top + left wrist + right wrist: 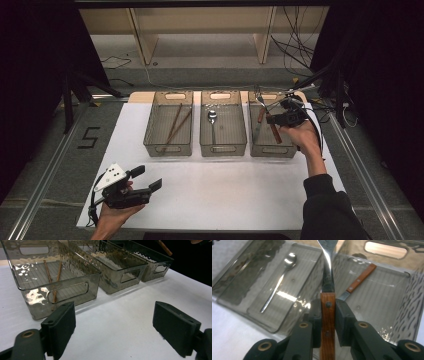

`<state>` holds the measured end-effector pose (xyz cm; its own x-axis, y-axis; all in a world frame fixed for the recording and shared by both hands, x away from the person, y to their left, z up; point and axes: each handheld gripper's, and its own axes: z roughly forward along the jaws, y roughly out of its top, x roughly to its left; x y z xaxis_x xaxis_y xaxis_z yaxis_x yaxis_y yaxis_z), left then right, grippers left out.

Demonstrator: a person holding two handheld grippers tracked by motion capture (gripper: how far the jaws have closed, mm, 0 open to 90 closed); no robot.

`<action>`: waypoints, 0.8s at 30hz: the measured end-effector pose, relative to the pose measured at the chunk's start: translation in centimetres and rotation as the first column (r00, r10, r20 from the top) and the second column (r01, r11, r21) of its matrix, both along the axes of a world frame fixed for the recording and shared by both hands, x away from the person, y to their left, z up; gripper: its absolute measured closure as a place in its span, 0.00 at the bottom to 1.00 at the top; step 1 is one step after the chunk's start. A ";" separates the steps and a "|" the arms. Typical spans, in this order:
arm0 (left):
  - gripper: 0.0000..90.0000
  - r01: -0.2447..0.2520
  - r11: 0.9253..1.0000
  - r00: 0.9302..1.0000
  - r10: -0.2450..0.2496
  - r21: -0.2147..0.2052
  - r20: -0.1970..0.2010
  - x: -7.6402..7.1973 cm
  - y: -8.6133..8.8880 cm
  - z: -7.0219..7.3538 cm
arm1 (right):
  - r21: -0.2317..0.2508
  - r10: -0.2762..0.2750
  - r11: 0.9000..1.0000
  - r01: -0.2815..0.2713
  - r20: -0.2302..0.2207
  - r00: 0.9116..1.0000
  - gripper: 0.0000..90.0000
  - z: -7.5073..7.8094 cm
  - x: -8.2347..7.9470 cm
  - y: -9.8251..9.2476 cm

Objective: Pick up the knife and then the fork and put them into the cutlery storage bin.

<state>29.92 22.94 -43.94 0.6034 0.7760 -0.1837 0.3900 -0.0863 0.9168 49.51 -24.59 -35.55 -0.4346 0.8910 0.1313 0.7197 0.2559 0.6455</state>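
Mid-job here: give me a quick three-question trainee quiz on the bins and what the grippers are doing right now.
1. True or false: the right gripper is shut on a wooden-handled utensil.
2. Which bin holds the spoon: left, middle or right?
3. What lies in the left bin?

Key:
1. True; its jaws clamp the wooden handle.
2. The middle bin.
3. Two chopsticks, crossed. Meanwhile the left gripper rests open with nothing between its jaws.

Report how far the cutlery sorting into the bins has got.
Done: chopsticks lie in the left bin, a spoon in the middle bin. In hand: the right gripper clamps a wooden-handled utensil over the right bin, beside another. Left: releasing it.
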 end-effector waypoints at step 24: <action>0.20 -0.001 1.000 1.000 0.001 -0.007 0.000 0.0 0.0 0.0 | -0.019 -0.099 0.995 0.099 -0.045 0.994 0.86 -2.5 2.6 -0.4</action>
<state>29.93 22.91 -43.96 0.6028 0.7752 -0.1891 0.3904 -0.0799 0.9172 52.07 -25.00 -38.01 -0.3381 0.9316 0.1338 0.7706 0.1924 0.6076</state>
